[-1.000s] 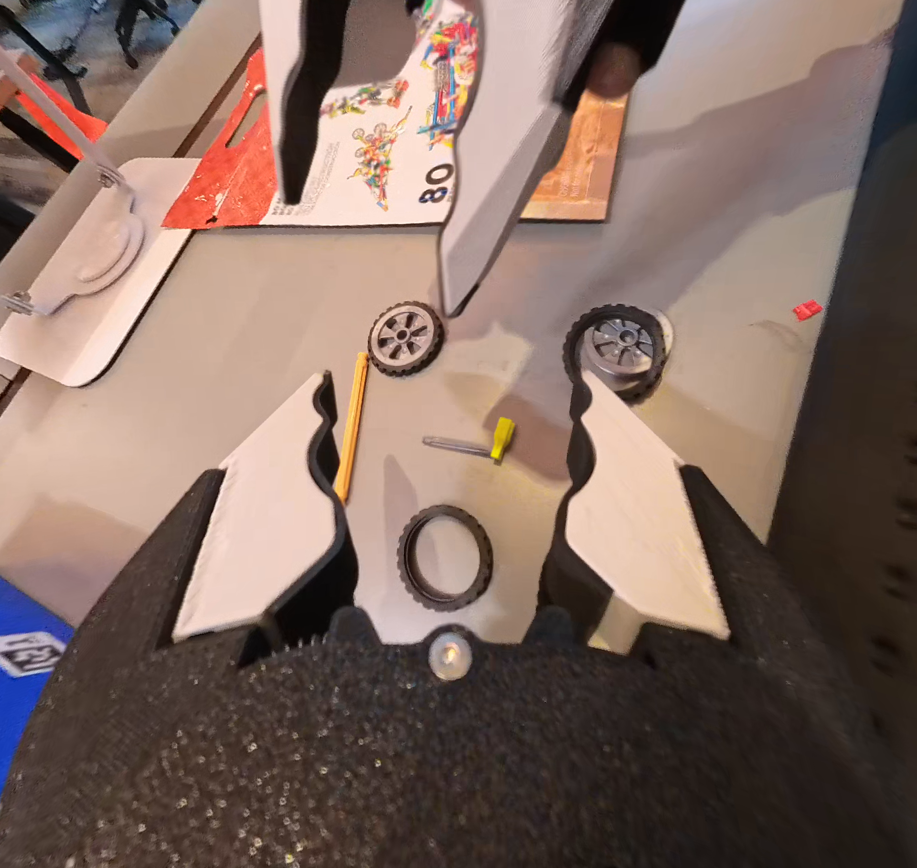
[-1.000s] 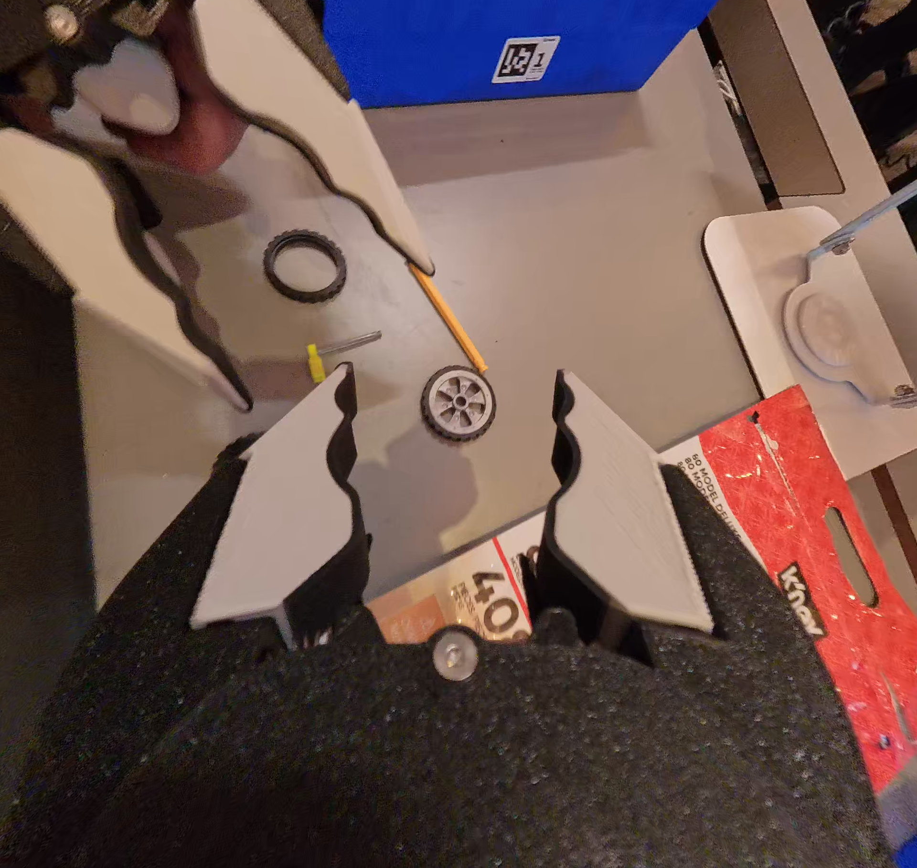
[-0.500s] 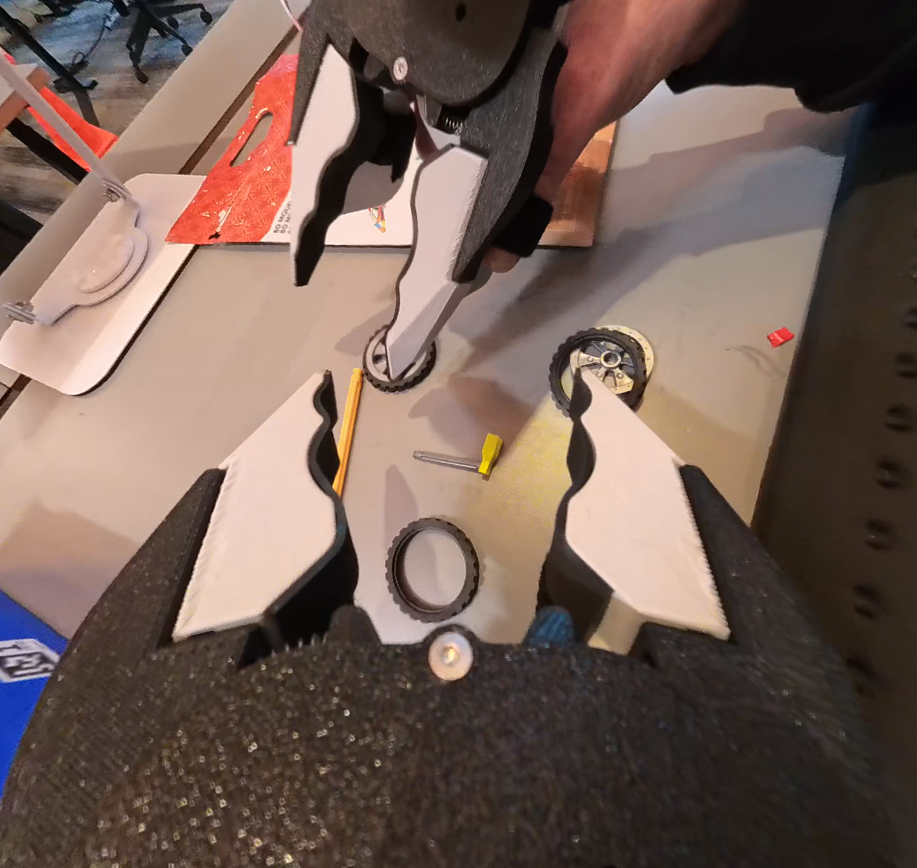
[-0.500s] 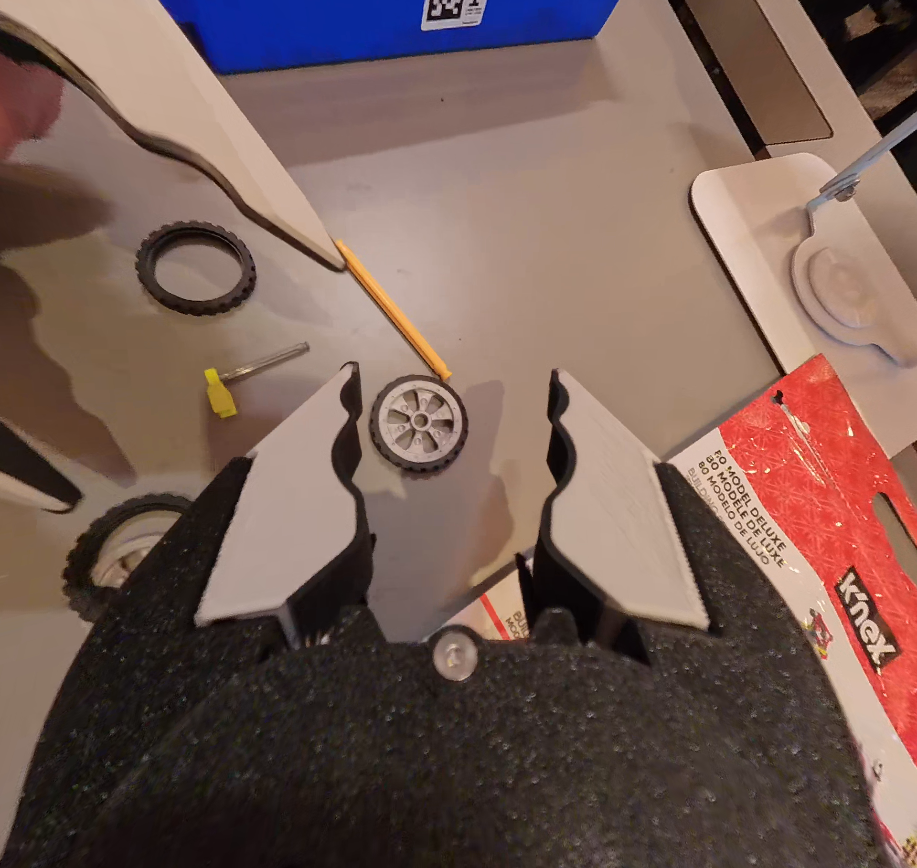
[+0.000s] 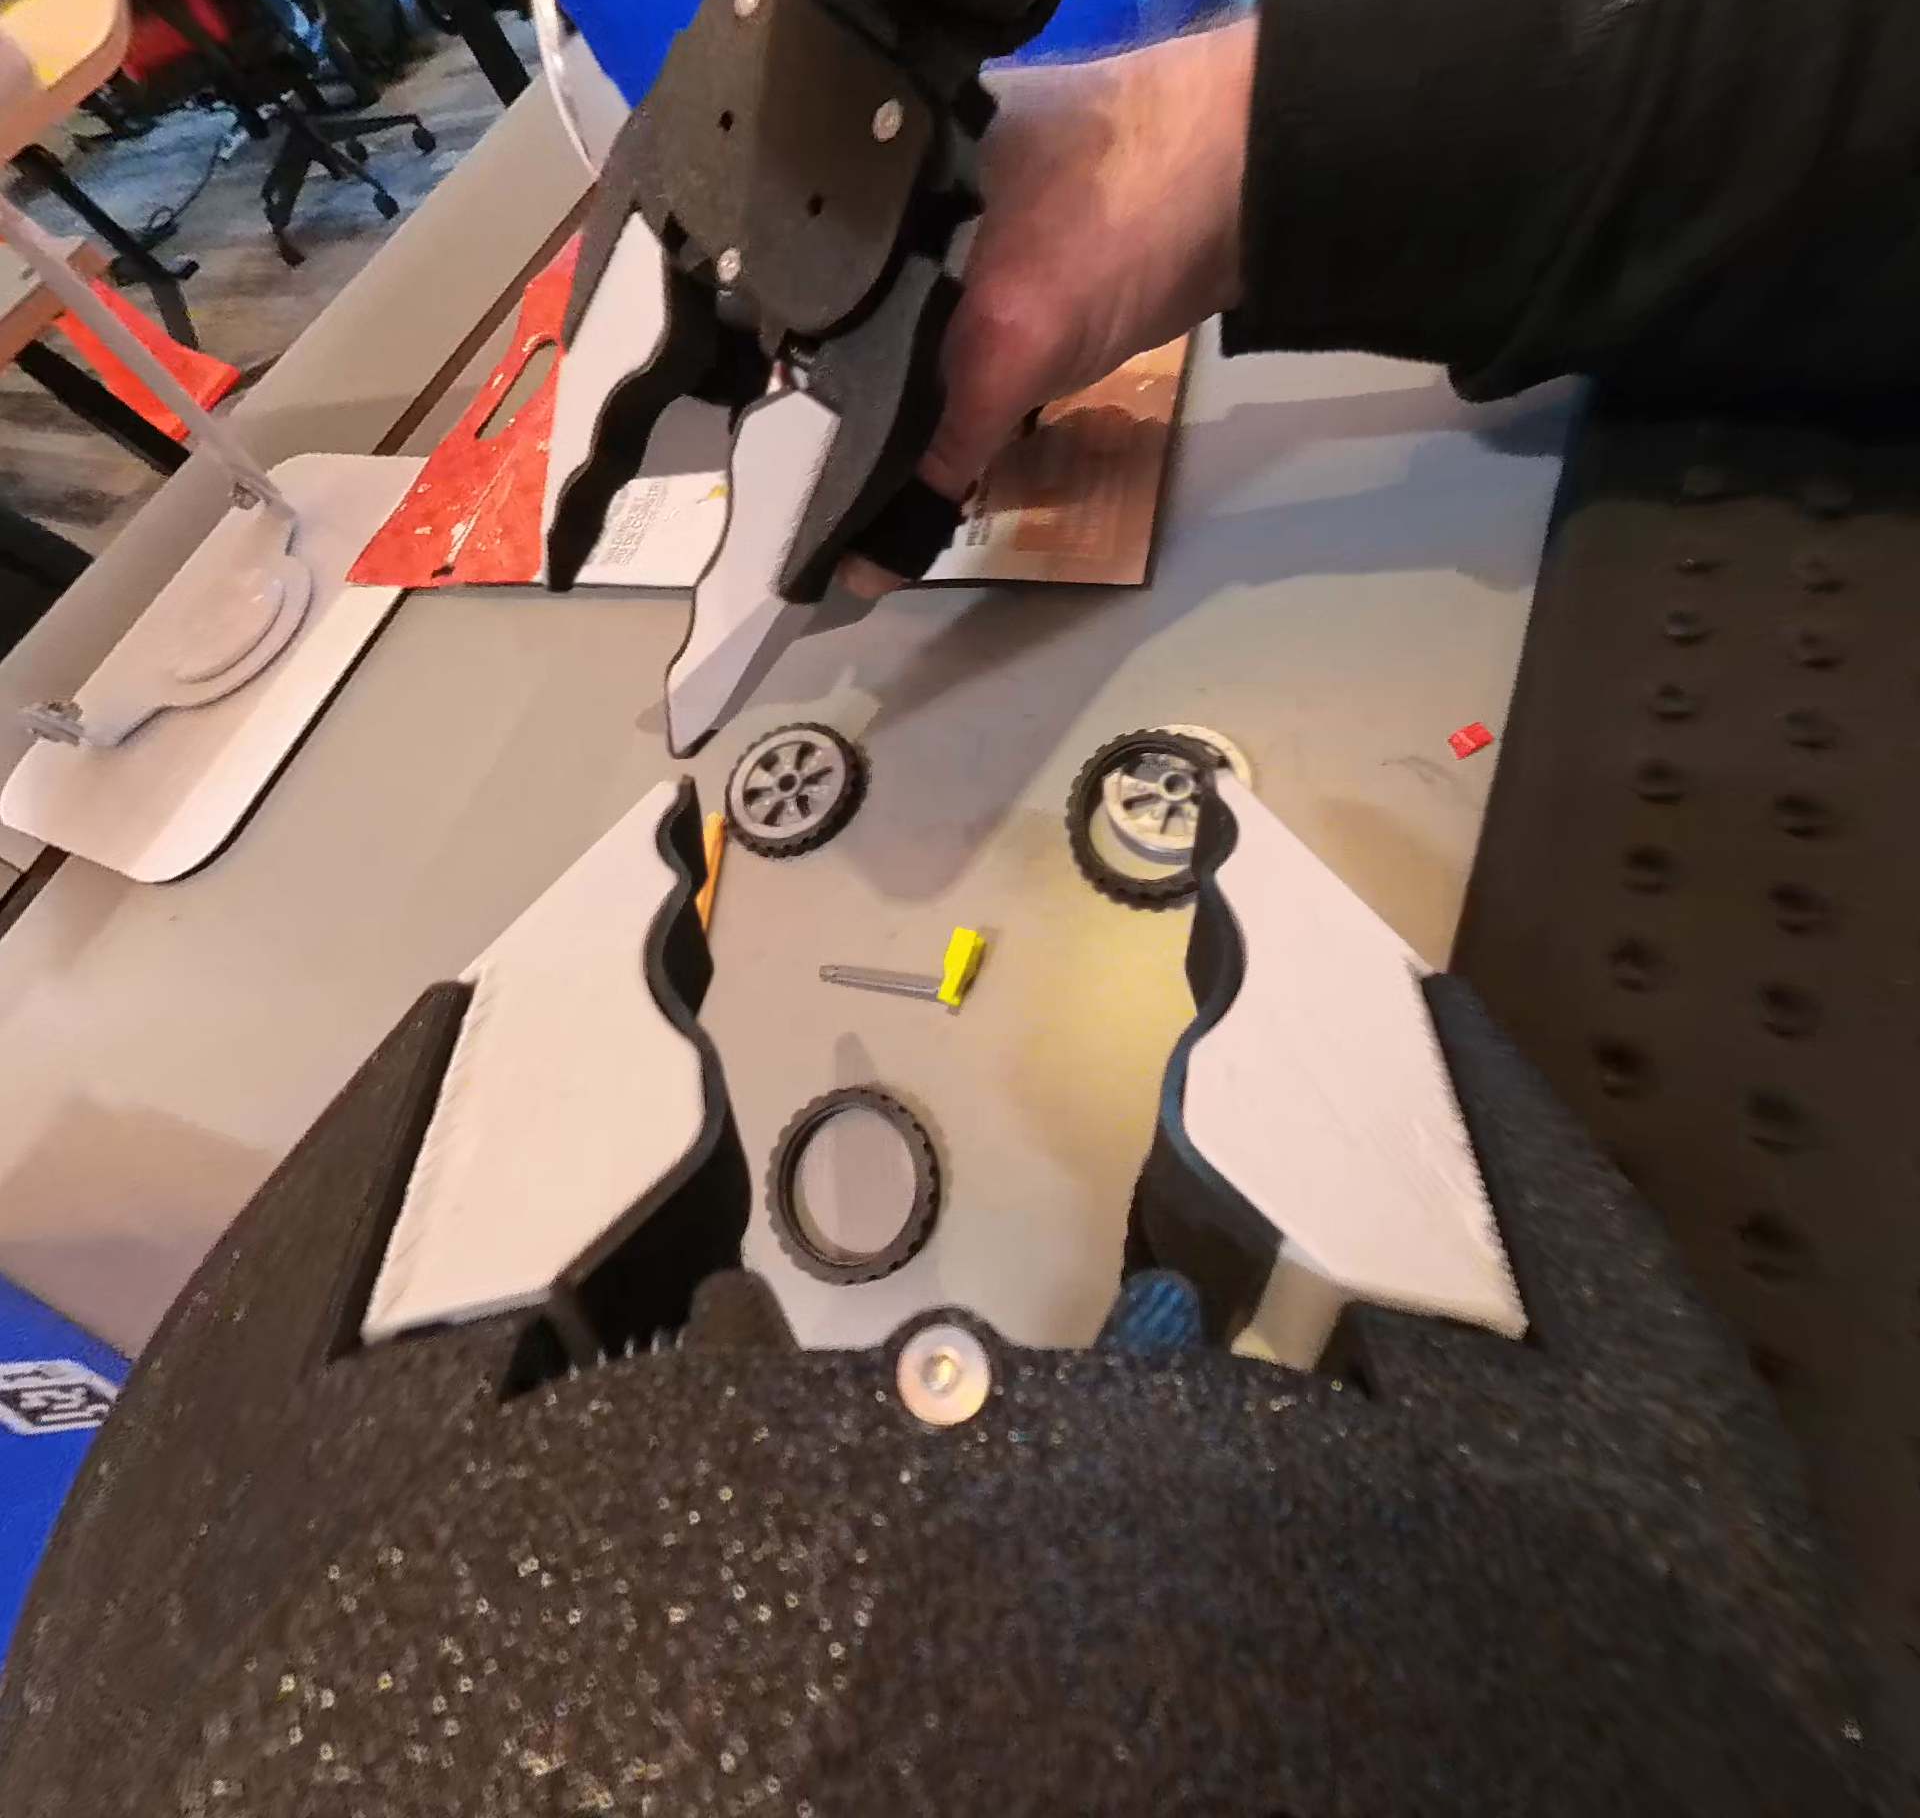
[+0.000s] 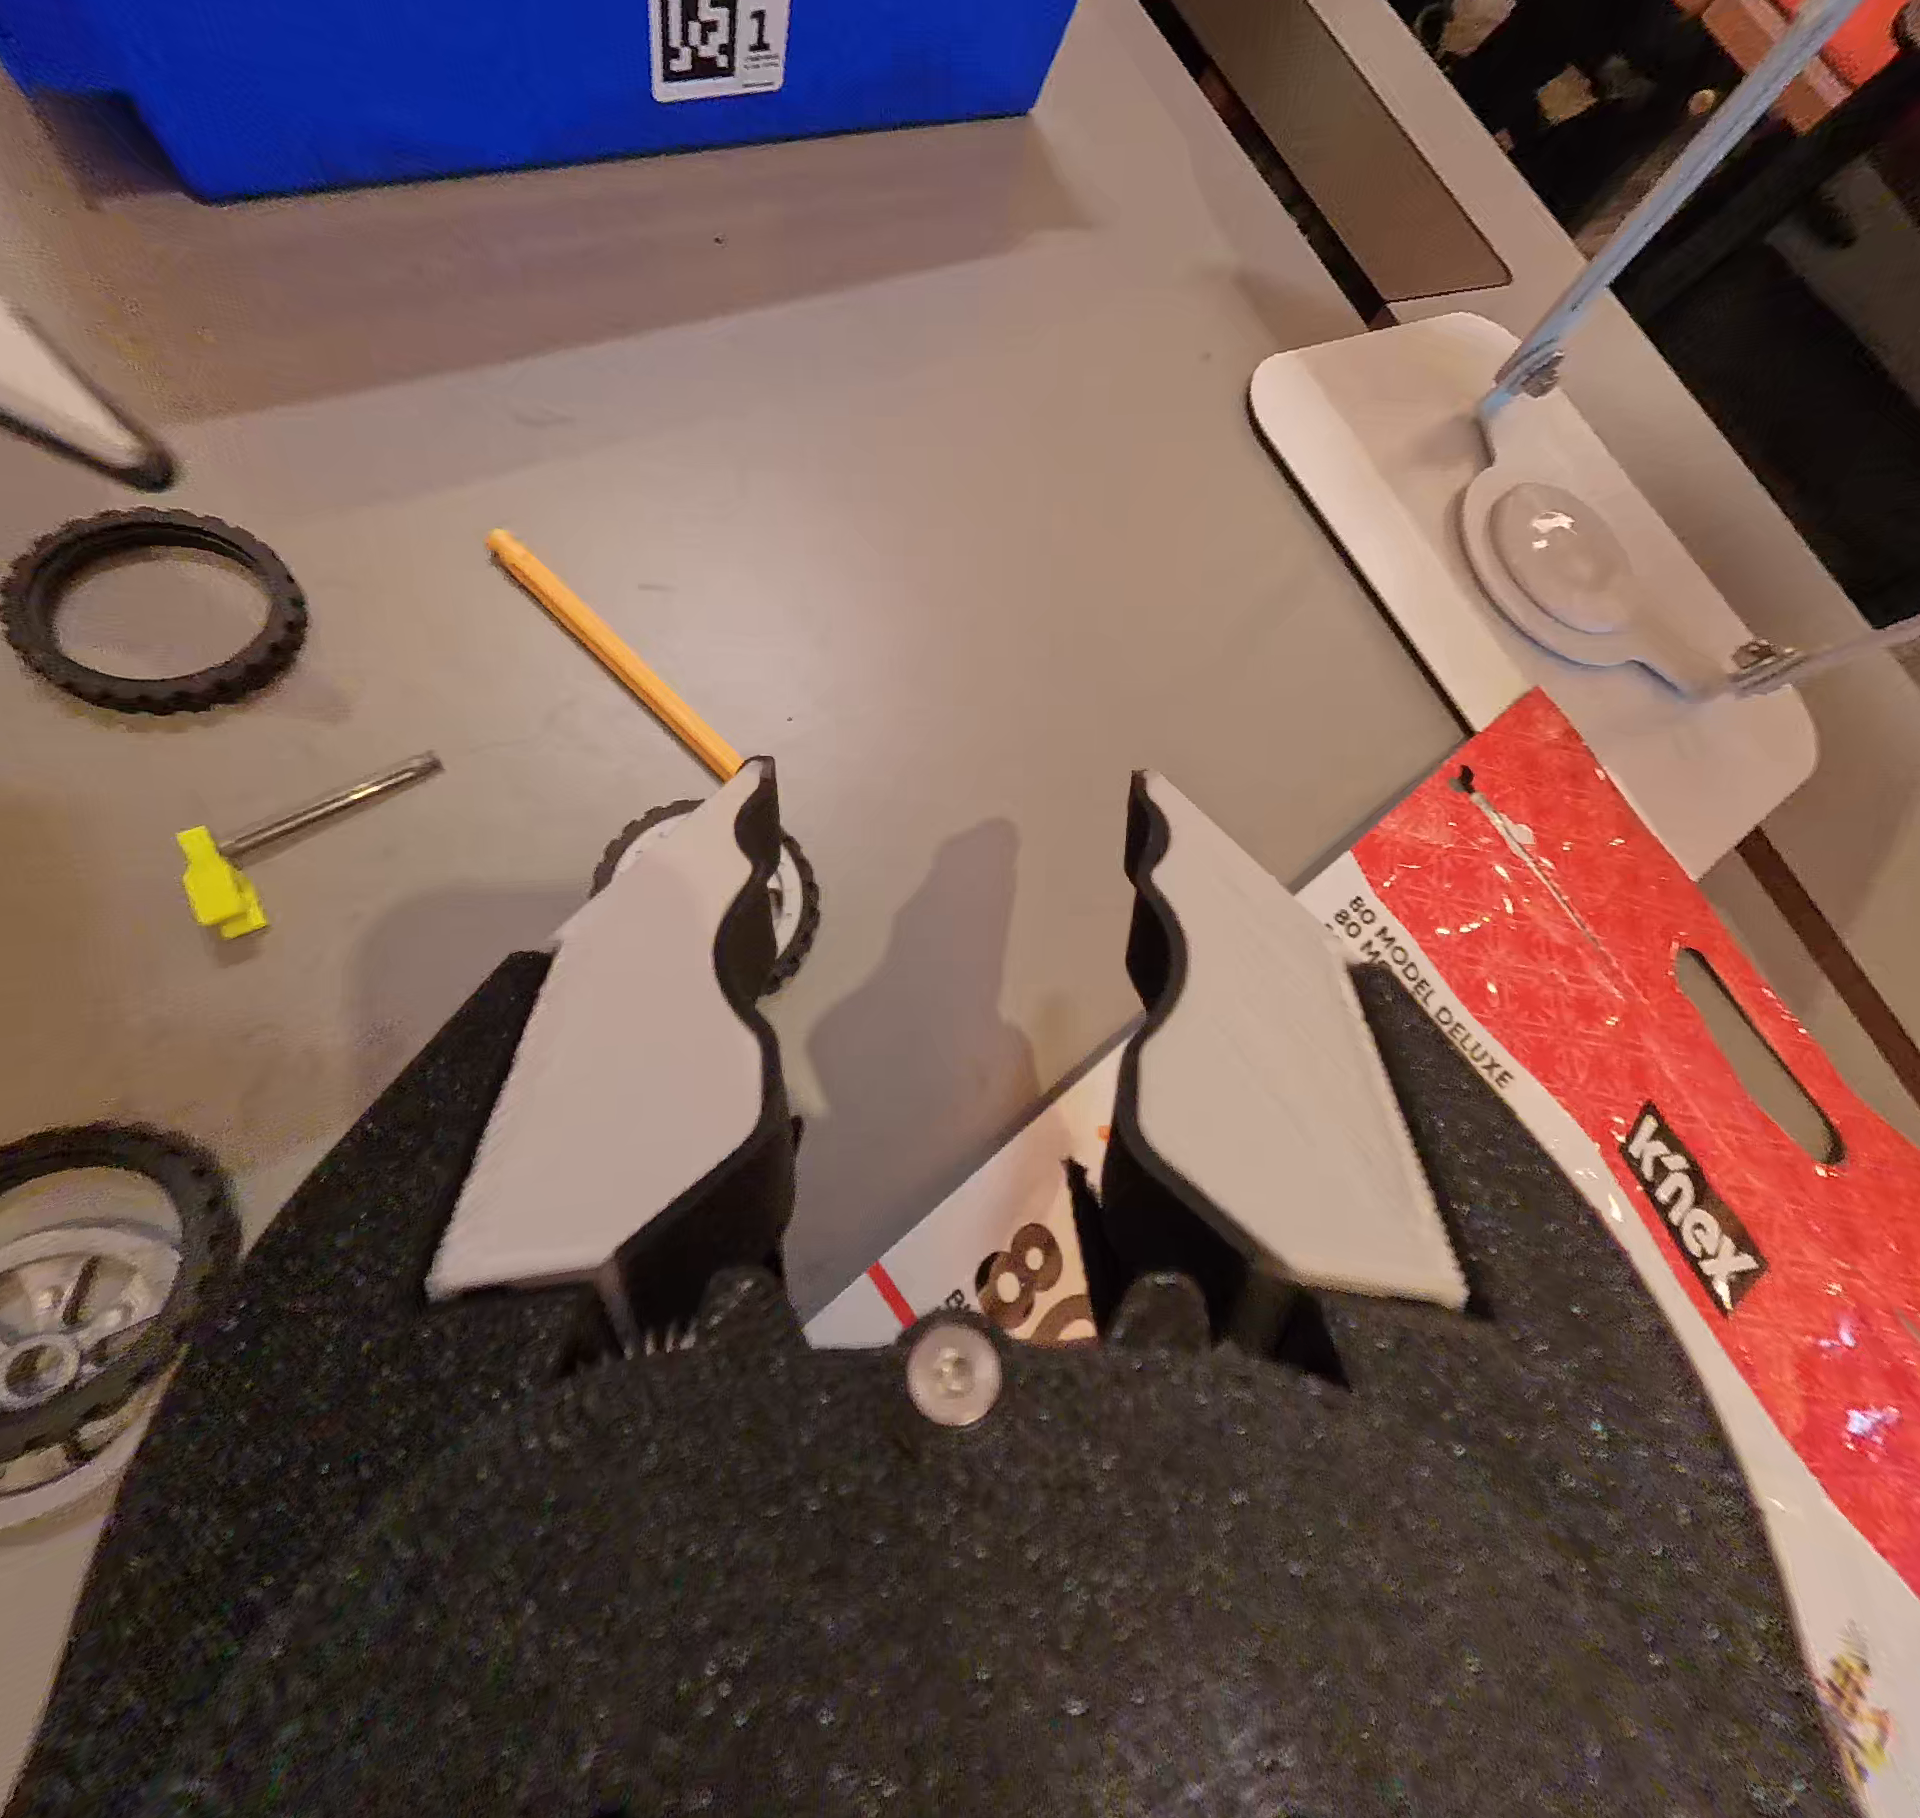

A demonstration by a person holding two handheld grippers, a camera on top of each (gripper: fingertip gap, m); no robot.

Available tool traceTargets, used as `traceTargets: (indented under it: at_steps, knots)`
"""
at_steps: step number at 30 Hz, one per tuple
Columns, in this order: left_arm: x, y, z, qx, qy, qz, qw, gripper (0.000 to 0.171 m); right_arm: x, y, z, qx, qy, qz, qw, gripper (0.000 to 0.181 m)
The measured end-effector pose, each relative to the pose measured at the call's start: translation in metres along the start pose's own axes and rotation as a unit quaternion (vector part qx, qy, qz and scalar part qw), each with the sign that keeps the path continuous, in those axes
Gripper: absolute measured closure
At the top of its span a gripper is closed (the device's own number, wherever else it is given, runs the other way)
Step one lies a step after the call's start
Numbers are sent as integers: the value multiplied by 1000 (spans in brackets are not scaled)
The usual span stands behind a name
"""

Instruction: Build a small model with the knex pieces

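My left gripper (image 5: pixel 951 797) is open and empty, low over a grey table (image 5: pixel 1299 646). Between its fingers lie a black tyre ring (image 5: pixel 857 1184) and a yellow connector on a grey rod (image 5: pixel 920 973). A small grey wheel with a black tyre (image 5: pixel 795 789) and an orange rod (image 5: pixel 712 869) lie near its left fingertip; a larger wheel (image 5: pixel 1148 818) lies at its right fingertip. My right gripper (image 6: pixel 951 779) is open and empty. Its left finger (image 6: pixel 644 1020) covers most of the small wheel (image 6: pixel 798 901). In the left wrist view this gripper (image 5: pixel 618 656) has one tip down beside the wheel.
A blue bin (image 6: pixel 520 33) stands at the table's far side. A red and white packaging card (image 6: pixel 1610 989) and a white stand base (image 6: pixel 1507 542) lie to the right. A dark panel with holes (image 5: pixel 1714 937) borders the table. A small red piece (image 5: pixel 1468 740) lies near it. To the larger wheel (image 5: pixel 1148 818): left tips about 7 centimetres, right tips about 12 centimetres.
My right gripper has come down and forward to the small wheel; its finger now covers the wheel in its own view. The left gripper has hardly moved.
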State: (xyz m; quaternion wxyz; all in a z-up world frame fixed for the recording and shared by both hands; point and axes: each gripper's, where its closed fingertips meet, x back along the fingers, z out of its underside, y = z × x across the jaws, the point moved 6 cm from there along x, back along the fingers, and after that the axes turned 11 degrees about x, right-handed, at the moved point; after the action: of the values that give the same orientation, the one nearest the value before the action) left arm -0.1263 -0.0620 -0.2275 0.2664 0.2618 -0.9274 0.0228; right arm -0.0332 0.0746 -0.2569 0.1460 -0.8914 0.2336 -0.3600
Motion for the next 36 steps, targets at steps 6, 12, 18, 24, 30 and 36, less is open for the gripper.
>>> traceTargets:
  at_steps: [6, 12, 18, 24, 30, 36]
  knots:
    - [3, -13, -3, -5, -10, 19, 1000, 80, 2, -14, 7, -13, 1, 42, 999, 116]
    - [9, -14, -7, 5, -26, 26, 999, 79, 4, -26, 17, -38, -5, 71, 997, 117]
    - [12, -17, -8, 12, -32, 38, 999, 80, 1, -33, 25, -37, 11, 87, 995, 118]
    - [10, -16, -5, 19, -27, 48, 998, 80, -2, -34, 29, -32, 20, 90, 995, 119]
    - [6, -17, -3, 21, -18, 56, 998, 80, -1, -34, 23, -22, 12, 91, 996, 119]
    - [-1, -20, 2, 15, -7, 66, 998, 80, 5, -33, 12, -4, -2, 94, 996, 120]
